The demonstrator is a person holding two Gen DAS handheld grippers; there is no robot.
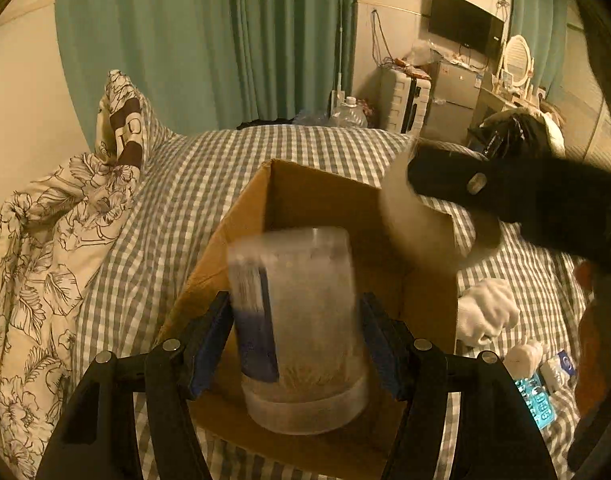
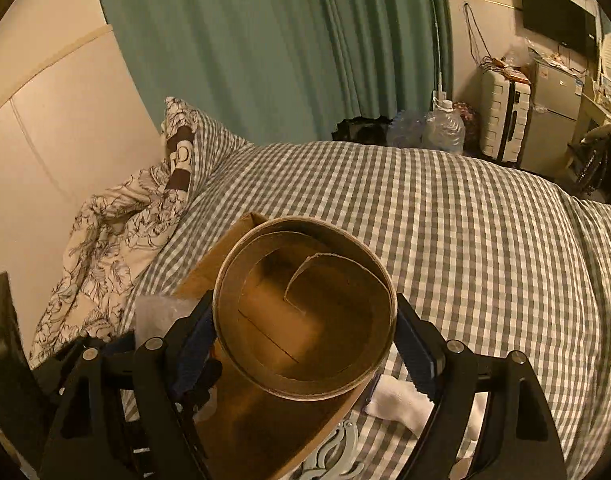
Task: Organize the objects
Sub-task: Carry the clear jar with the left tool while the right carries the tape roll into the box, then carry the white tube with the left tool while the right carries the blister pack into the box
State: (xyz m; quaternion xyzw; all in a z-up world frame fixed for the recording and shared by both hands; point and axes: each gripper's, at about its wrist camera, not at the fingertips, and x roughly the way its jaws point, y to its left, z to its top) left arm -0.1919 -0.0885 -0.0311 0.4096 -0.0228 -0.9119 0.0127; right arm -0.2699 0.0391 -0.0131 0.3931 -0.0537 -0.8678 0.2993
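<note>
Cardboard fills the middle of both views: an open box (image 1: 305, 208) sits on the checked bedspread (image 1: 185, 184), and we see straight into it from the left wrist. Between our left gripper (image 1: 296, 340) fingers is a clear plastic jar (image 1: 301, 328) with a blue label, blurred, upside down over the box's near end. The blue pads stand close on either side of it, but we cannot tell whether they press it.

Our right gripper (image 2: 305, 328) has a brown paper roll (image 2: 305, 304) between its fingers, open end towards the camera, coiled loosely inside. The left pad touches the roll's side; the right pad sits just beside it, so a firm grip is not certain. The roll hangs over the box's right edge.

To the right on the bedspread lie a white glove (image 1: 485, 312) and a teal pack (image 1: 537, 404). A floral quilt (image 1: 45, 260) is bunched at the left, with green curtains (image 1: 205, 40) far behind.
</note>
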